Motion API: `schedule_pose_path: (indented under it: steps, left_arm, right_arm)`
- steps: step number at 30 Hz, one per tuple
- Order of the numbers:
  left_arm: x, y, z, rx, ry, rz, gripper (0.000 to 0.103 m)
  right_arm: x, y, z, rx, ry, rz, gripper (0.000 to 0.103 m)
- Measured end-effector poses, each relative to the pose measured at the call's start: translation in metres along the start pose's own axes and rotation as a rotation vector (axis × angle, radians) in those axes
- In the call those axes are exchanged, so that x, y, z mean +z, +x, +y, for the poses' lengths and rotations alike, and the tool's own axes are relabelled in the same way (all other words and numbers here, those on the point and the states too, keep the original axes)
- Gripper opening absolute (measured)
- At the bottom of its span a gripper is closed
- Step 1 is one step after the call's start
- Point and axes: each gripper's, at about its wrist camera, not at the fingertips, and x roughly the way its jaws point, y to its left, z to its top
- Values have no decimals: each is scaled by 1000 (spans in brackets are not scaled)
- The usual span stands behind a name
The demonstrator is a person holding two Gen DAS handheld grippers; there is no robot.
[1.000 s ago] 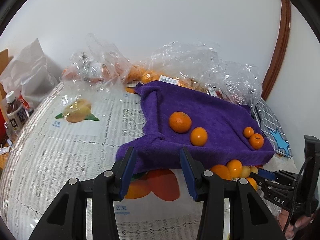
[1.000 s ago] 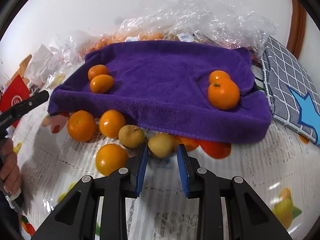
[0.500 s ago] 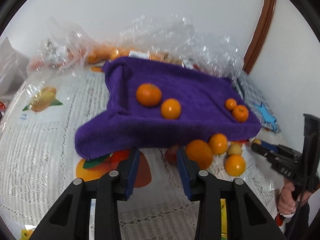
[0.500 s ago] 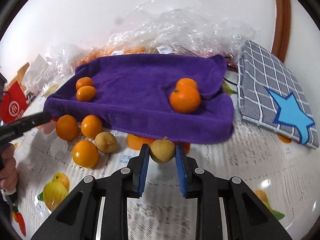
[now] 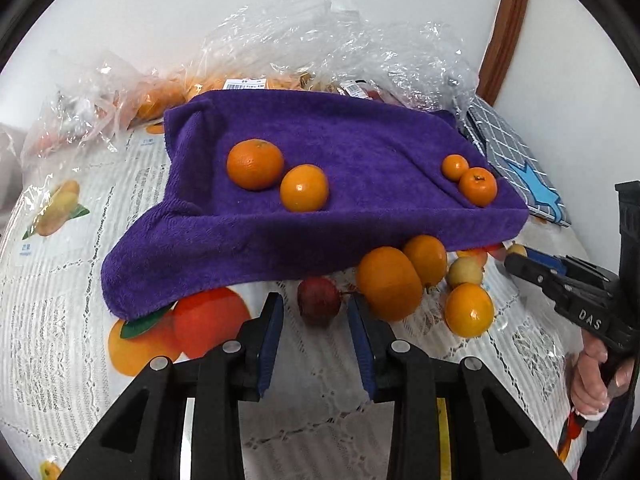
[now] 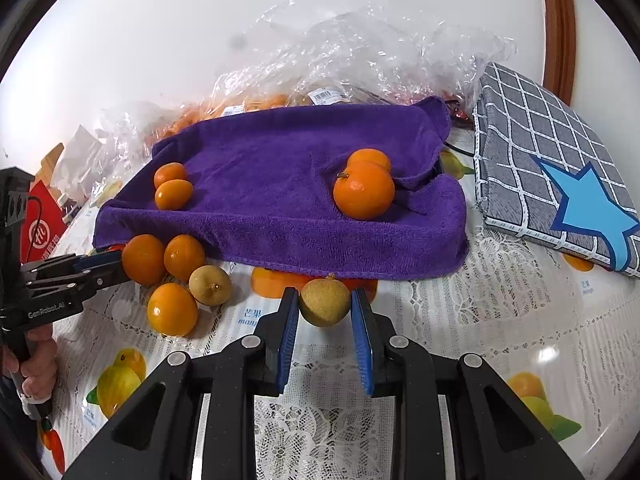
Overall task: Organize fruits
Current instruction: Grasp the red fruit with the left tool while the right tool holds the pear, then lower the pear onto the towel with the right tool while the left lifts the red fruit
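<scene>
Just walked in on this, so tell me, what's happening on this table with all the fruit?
A person is sorting fruit with a handheld gripper in each hand. Four oranges already sit on the purple towel. The right gripper has its fingers on either side of a yellow-brown fruit at the towel's front edge; whether it is gripped is unclear. The left gripper is open in front of a dark red fruit. More oranges lie loose on the tablecloth.
</scene>
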Motion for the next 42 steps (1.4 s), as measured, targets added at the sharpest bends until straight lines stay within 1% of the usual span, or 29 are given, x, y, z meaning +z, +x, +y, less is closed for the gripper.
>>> schedule_pose_path:
  steps: [4,5,7,10,13,18,22,27,31,38,42]
  left_arm:
    - [3,3,-5,28,0,-1,32]
    - [2,3,-5,28,0,-1,22]
    - [1,1,0,-9,-24,-7,23]
    - [0,-6,12,-70,-89,-43,22]
    - [-1,-13,18,-89,-133,-91,22]
    - [-1,-24,19,-70,-151,-161,22]
    - [1,-32,21,-32,-140,-202,22]
    - [3,-37,23,-22,-148,-226,22]
    - [3,-42,22,-17,-147,-248,23]
    - [4,-48,26,-6,-172,-279,23]
    - [5,-54,31,-16,-195,-298,23]
  right_arm:
    - [1,8,0,-17,-1,44,27]
    - [1,8,0,-15,-1,43,27]
    - [0,7,-1,-4,4,40,27]
    - [-1,4,-4,11,13,20,27]
    - [-1,0,-5,20,16,-4,27]
    - [-1,-5,-7,33,27,-30,27]
    - [-2,-10,-6,42,28,-55,27]
    - [-3,-16,-7,66,36,-90,27]
    - [-3,-20,-13,74,73,-111,27]
    - [-4,-21,-18,70,101,-121,27]
    - [-4,-24,-21,68,112,-134,27]
